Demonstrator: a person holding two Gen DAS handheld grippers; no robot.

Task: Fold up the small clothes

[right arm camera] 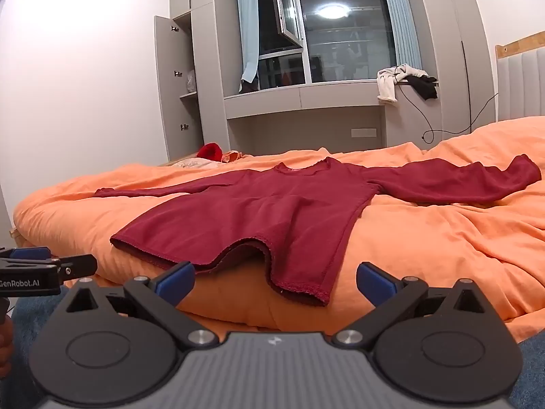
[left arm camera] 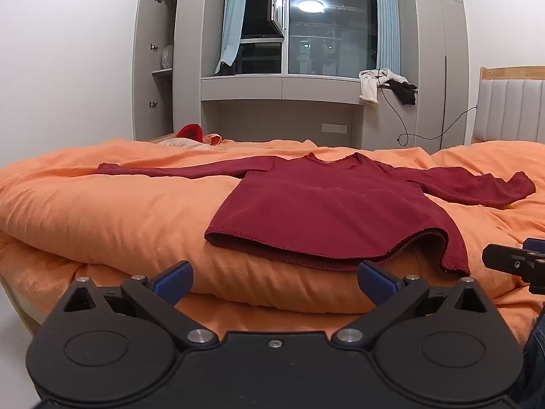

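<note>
Maroon top [left arm camera: 327, 204] is lying unfolded at twelve o'clock (sleeves outspread), left gripper [left arm camera: 274, 281] and right gripper [right arm camera: 275, 283] gaping empty, folding unstarted.

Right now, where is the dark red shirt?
The dark red shirt lies spread flat on the orange quilt, sleeves out to both sides, just beyond both open grippers. Its neck points toward the window.
</note>
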